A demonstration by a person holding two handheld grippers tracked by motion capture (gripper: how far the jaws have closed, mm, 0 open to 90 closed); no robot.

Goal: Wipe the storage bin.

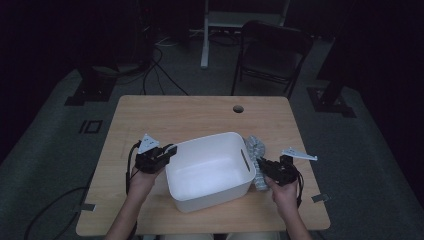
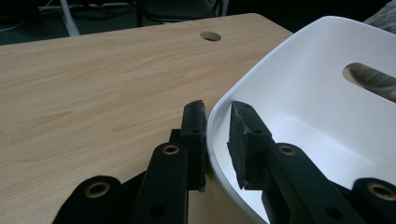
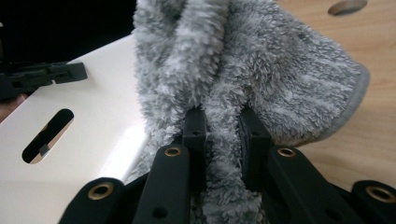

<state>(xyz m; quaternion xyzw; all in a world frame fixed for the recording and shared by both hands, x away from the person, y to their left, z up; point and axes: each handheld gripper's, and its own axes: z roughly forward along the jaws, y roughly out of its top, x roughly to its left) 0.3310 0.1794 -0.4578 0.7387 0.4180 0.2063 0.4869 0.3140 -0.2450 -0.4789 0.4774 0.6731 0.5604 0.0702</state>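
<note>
Grey fleece cloth (image 3: 261,70): we are pinching it in the right gripper (image 3: 223,126); left gripper (image 2: 215,121) is straddling the white bin (image 1: 200,195) rim, jaws parted.

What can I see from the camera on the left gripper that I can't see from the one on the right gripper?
Left gripper view alone: the left gripper with its jaws astride the bin's rim, one inside, one outside, and the bin's smooth white inside.

Right gripper view alone: the right gripper pinching a fluffy grey cloth beside the bin's outer wall.

Both: the white bin with its slot handle, the wooden table and its round hole.
</note>
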